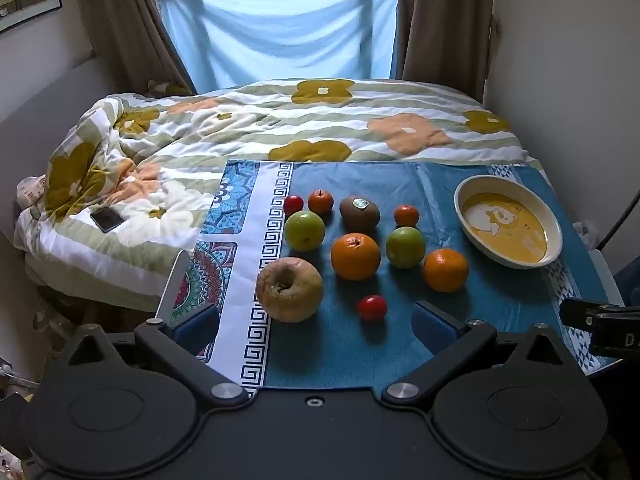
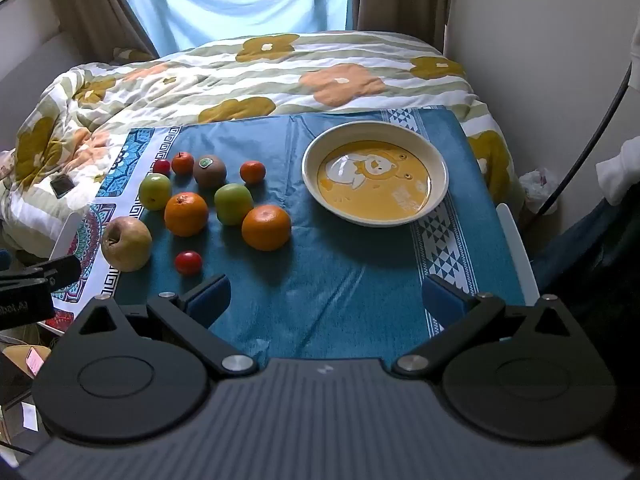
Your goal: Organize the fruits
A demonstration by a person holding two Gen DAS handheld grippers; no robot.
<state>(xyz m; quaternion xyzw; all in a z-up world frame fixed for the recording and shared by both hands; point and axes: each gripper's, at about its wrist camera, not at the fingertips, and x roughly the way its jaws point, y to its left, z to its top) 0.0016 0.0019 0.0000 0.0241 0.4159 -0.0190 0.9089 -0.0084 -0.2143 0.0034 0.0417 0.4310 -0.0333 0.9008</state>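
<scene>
Several fruits lie on a blue cloth point(image 1: 344, 356): a wrinkled yellow apple point(image 1: 289, 289) point(image 2: 126, 243), two oranges point(image 1: 355, 256) point(image 1: 445, 270), two green apples point(image 1: 304, 230) point(image 1: 405, 247), a kiwi point(image 1: 359, 213), small red tomatoes point(image 1: 372, 308) point(image 1: 293, 204) and small tangerines point(image 1: 320, 201) point(image 1: 406, 216). An empty cream bowl with a yellow bear print point(image 1: 507, 221) point(image 2: 375, 173) stands at the right. My left gripper point(image 1: 316, 326) is open, just short of the yellow apple and the near tomato. My right gripper point(image 2: 326, 300) is open over bare cloth in front of the bowl.
The cloth covers a small table set against a bed with a flowered duvet point(image 1: 248, 128). A phone point(image 1: 107, 219) lies on the duvet at the left. A wall point(image 2: 540, 60) runs close on the right. The other gripper's body point(image 1: 600, 328) shows at the right edge.
</scene>
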